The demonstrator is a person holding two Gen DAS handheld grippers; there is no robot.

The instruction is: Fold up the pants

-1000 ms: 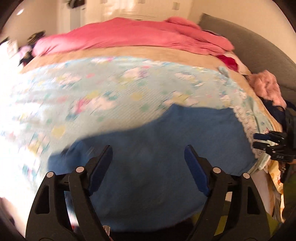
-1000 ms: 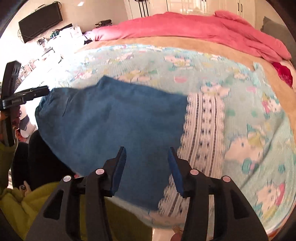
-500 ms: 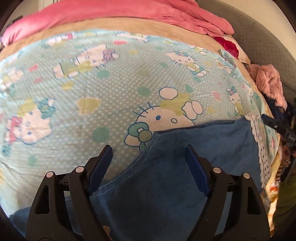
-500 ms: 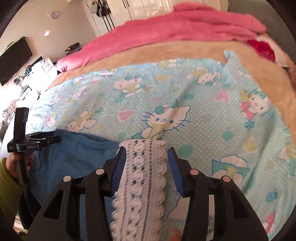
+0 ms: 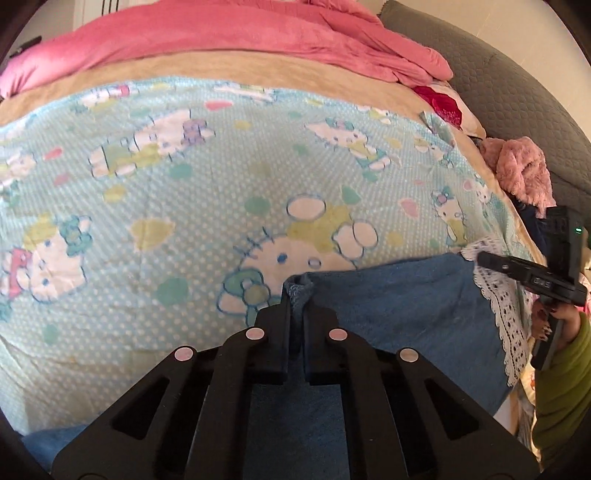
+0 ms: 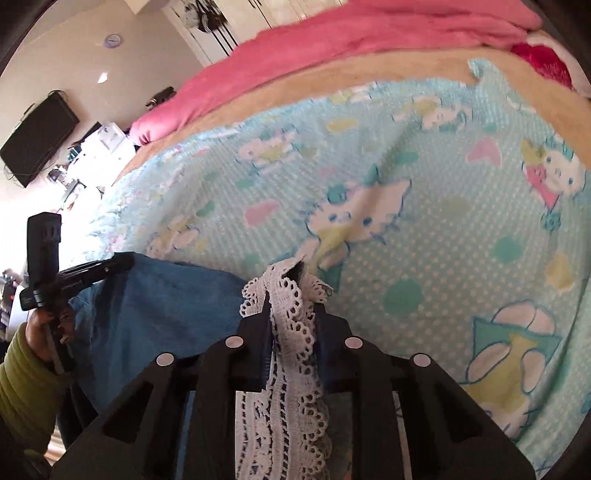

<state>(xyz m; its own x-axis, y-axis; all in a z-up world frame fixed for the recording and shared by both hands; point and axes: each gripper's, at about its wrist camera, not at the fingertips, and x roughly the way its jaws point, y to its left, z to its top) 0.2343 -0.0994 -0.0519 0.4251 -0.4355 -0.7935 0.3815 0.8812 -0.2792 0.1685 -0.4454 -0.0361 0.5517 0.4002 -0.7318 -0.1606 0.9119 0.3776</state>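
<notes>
The blue pants (image 5: 399,310) lie at the near edge of the bed, with a white lace hem (image 5: 506,321) on the right side. My left gripper (image 5: 295,295) is shut on the pants' far left corner. My right gripper (image 6: 291,280) is shut on the lace hem (image 6: 291,354) at the other far corner. The blue cloth (image 6: 166,306) stretches between the two grippers. Each gripper shows in the other's view, the right one (image 5: 532,277) and the left one (image 6: 81,275).
A light blue cartoon-print blanket (image 5: 221,184) covers the bed. A pink duvet (image 5: 240,33) is bunched at the far end over a tan blanket. A pink fluffy garment (image 5: 521,173) lies by the grey headboard (image 5: 517,81) on the right.
Both grippers have closed, the left on the blue corner and the right on the lace hem. Both moved forward to the pants' far edge.
</notes>
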